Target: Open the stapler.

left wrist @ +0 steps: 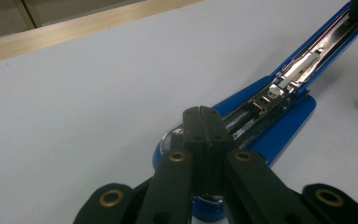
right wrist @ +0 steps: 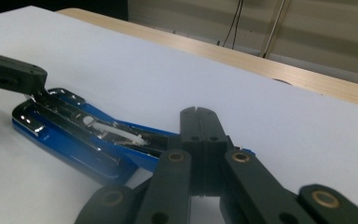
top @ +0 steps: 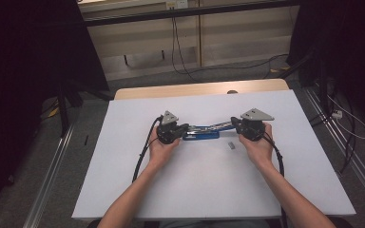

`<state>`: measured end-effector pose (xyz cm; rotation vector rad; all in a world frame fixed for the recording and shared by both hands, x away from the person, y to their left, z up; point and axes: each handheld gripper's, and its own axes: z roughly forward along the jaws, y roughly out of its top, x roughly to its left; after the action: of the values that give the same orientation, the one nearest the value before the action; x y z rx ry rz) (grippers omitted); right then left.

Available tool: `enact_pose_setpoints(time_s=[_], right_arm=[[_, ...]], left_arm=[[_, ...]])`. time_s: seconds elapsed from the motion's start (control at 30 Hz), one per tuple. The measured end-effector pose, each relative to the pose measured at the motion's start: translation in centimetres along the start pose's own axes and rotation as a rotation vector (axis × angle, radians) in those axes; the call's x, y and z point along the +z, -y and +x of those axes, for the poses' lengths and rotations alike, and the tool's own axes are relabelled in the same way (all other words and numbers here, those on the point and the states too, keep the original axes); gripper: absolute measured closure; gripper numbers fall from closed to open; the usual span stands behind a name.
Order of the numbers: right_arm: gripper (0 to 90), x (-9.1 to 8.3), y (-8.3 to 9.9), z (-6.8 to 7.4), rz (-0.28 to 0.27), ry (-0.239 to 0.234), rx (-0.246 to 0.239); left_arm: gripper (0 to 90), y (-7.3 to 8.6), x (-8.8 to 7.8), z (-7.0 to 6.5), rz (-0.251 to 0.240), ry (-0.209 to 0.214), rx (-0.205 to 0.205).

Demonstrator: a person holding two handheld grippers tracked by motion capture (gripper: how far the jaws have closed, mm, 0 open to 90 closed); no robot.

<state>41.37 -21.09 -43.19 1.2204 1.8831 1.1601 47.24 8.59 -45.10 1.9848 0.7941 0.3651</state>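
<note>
Two grippers meet over one blue stapler (top: 203, 131) at the middle of the white table (top: 209, 190), and we hold one in each hand. The stapler lies opened: its base sits flat on the table, and its top arm swings up and away toward the right gripper (top: 241, 126). The left gripper (top: 183, 129) presses down at the base's rounded end; in the left gripper view its jaws are clenched together, and we cannot tell whether anything is pinched between them. In the right gripper view the jaws are likewise pressed together at the raised arm's far end, the grasp itself hidden. The stapler's shell is glossy blue plastic; its open channel is bright, polished metal with a white pusher (left wrist: 298, 70) inside. A small grey strip of staples (top: 231, 146) lies on the table just beside the right hand (top: 259, 145).
</note>
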Motion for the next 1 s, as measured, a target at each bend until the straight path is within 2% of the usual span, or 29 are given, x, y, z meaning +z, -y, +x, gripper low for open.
enact_pose_setpoints(time_s=[0.13, 0.33, 0.63, 0.87, 1.0], right_arm=[[90.0, -0.1, 0.5, -0.3, 0.008, 0.003, -0.012], [90.0, -0.2, 1.0, -0.5, 0.020, -0.005, -0.001], [90.0, -0.2, 1.3, -0.8, 0.036, 0.013, -0.001], [90.0, 0.0, 1.6, -0.8, 0.035, 0.016, -0.006], [90.0, 0.0, 1.7, -0.9, 0.027, 0.009, 0.008]], left_arm=[[90.0, 0.0, 0.0, 0.0, -0.002, -0.002, 0.001], [90.0, 0.0, 0.0, 0.0, -0.001, -0.003, 0.004], [90.0, -0.1, 0.0, -0.2, 0.005, -0.012, 0.013], [90.0, -0.1, 0.0, -0.1, 0.004, -0.006, 0.006], [90.0, -0.1, 0.0, -0.1, 0.003, -0.004, 0.003]])
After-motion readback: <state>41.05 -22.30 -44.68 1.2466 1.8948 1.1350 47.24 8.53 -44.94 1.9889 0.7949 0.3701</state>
